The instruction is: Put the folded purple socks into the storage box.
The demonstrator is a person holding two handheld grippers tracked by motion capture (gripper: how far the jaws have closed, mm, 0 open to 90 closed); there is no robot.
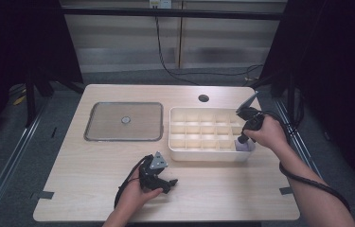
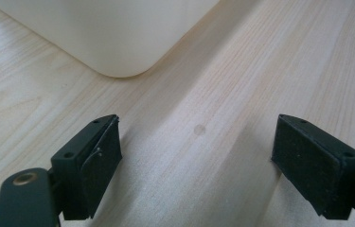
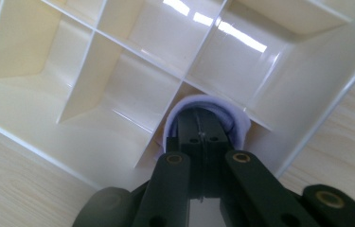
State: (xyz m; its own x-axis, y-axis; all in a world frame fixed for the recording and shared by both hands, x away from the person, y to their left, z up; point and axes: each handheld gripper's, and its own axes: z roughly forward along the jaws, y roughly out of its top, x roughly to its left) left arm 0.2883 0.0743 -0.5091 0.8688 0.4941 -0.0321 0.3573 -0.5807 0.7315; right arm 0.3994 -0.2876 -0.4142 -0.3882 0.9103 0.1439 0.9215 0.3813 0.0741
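Pale cloth [image 3: 241,124], half hidden, pinched by right gripper [image 3: 202,124]; left gripper [image 2: 196,156] jaws apart.

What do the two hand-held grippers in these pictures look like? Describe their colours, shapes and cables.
Both are black. The left gripper carries a grey three-cornered plate on top and trails a black cable; its jaws end in blocky, flat-faced pads. The right gripper has a thick black cable, and brass-coloured pivot pins on its linkage arms.

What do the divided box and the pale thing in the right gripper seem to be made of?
Box: likely glossy cream plastic; its thin walls show bright reflections. Pale thing: seemingly soft, matte, lavender-white fabric, bulging around the shut right gripper; the material stays uncertain.
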